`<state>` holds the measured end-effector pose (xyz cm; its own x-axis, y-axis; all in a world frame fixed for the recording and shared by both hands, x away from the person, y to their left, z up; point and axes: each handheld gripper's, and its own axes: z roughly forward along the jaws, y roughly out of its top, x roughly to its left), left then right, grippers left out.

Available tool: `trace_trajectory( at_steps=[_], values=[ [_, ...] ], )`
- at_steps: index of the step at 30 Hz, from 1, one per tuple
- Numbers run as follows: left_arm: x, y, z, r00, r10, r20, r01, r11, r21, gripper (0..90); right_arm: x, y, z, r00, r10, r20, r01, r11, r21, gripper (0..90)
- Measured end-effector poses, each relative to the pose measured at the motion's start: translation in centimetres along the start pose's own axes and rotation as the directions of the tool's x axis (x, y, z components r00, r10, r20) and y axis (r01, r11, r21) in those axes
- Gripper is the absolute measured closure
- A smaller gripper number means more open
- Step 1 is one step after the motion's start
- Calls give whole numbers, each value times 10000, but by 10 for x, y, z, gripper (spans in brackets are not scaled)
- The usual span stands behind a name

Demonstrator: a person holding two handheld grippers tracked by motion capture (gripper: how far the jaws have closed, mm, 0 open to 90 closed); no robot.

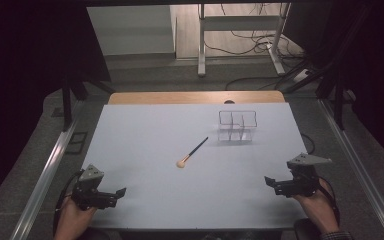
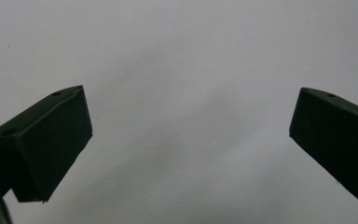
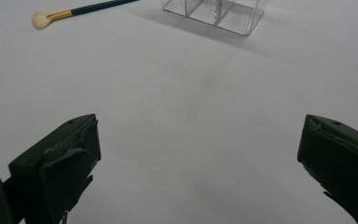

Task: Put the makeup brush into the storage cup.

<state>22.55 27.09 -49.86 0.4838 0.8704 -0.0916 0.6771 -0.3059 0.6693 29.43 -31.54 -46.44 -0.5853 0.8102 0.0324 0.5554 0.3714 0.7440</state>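
Nearby, brush (image 1: 192,152) lies beside seemingly empty clear organizer (image 1: 237,126).

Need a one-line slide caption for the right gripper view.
Open right gripper faces makeup brush and clear organizer on grey table.

Left claw (image 1: 121,191) and right claw (image 1: 268,181), both wide open, low at near corners.

text: none readable | labels: none | numbers: none (all three views checked)
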Motion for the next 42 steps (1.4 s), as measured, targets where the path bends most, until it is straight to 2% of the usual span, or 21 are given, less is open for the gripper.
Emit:
trace_trajectory(
  at_steps=[7,13,20,26,30,35,42],
  values=[
    [1,-1,-1,10000,6,52,-5,9999,-142,0,3,1,1,10000,-51,-18,51,10000,7,0],
    [1,-1,-1,9996,258,-75,-260,9994,-220,0,4,1,2,10000,-37,-56,38,10000,58,0],
    [1,-2,-1,9997,199,-145,-201,9997,-119,0,1,0,1,9999,-117,-26,117,9999,45,0],
    [0,-1,0,10000,16,20,-16,10000,-83,0,0,0,2,9999,-134,-74,134,9999,99,0],
    [-2,2,-1,9999,104,35,-103,9998,-145,0,0,0,2,9999,-131,-91,132,9999,112,0],
    [-3,6,1,9998,161,-133,-161,9999,40,0,0,0,3,9999,-132,-93,134,9997,200,0],
    [-6,15,6,9997,219,-86,-216,9993,310,1,0,0,3,9997,-229,-54,231,9993,282,0]
  ],
)
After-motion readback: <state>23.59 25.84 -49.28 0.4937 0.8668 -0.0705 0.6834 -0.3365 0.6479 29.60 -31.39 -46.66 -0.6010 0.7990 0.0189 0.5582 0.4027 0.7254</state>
